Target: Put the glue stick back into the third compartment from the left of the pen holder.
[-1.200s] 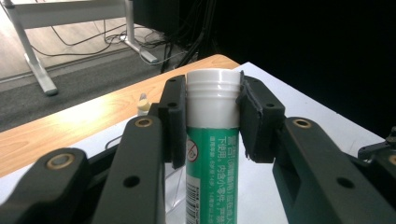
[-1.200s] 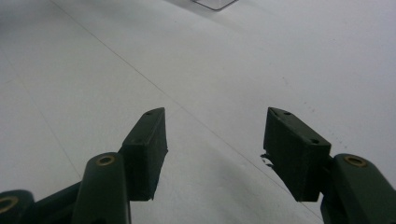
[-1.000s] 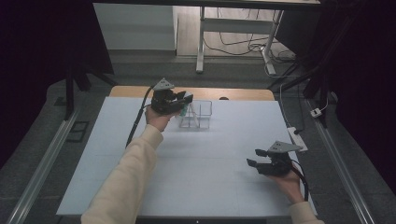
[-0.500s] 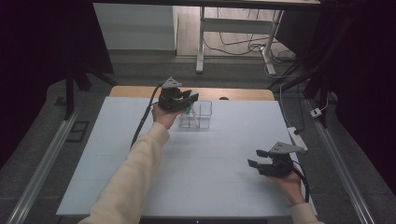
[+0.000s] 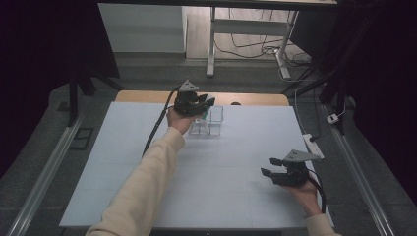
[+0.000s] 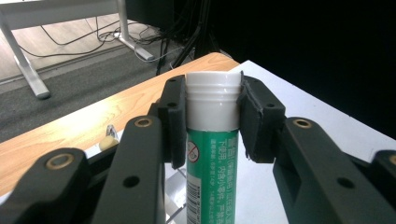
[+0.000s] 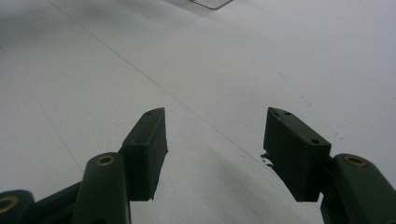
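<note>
A green tube with a white cap (image 6: pixel 212 135) stands upright between my left gripper's pads (image 6: pixel 173 116), which press on the cap from both sides. From above, my left gripper (image 5: pixel 204 104) hangs over a clear plastic organiser with compartments (image 5: pixel 212 123) at the far middle of the white table (image 5: pixel 123 167); the tube's green body (image 5: pixel 203 113) peeks out below it. My right gripper (image 5: pixel 269 166) rests low near the front right of the table, its jaws apart with nothing between them (image 7: pixel 212 140).
A wooden table edge (image 6: pixel 70 126) runs behind the white surface. A power strip (image 5: pixel 312 145) lies at the table's right edge. A metal desk frame and cables (image 5: pixel 246 44) stand on the floor beyond. Rails flank the table on both sides.
My left gripper has carried the tube rightward to above the clear organiser. The right gripper has stayed in place.
</note>
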The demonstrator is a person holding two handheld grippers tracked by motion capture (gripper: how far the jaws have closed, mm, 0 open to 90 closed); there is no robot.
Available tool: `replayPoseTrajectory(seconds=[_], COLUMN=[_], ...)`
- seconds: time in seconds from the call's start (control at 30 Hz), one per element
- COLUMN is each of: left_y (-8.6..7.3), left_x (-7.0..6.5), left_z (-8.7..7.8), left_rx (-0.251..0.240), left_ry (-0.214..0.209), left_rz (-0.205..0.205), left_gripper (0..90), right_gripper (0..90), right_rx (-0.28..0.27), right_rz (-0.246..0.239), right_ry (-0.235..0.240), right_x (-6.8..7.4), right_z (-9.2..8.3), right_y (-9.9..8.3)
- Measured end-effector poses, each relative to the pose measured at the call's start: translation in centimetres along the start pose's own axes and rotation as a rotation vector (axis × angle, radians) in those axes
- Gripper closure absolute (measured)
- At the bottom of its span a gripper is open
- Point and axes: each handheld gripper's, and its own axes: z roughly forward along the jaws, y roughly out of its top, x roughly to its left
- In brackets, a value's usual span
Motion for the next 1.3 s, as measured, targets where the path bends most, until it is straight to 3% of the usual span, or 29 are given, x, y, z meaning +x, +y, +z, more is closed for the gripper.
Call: replayPoseTrajectory(seconds=[0.23,1.17,1.2,1.3], left_y=[0.6,0.8,0.7,0.7], left_x=[0.1,0.4,0.4,0.4], left_z=[0.9,6.0,6.0,5.9], left_rx=[0.008,0.031,0.028,0.022], left_ry=[0.009,0.005,0.008,0.004], left_rz=[0.017,0.007,0.007,0.005], left_gripper=[64.3,63.9,63.3,47.7], right_gripper=[38.6,38.6,38.5,38.5], right_rx=[0.0,0.012,0.014,0.022], right_rz=[0.005,0.017,0.017,0.014], right_ry=[0.001,-0.004,-0.001,0.005], right_x=[-0.1,-0.3,-0.3,-0.3], right_z=[0.1,0.1,0.2,0.2], right_y=[-0.1,-0.7,-0.7,-0.7])
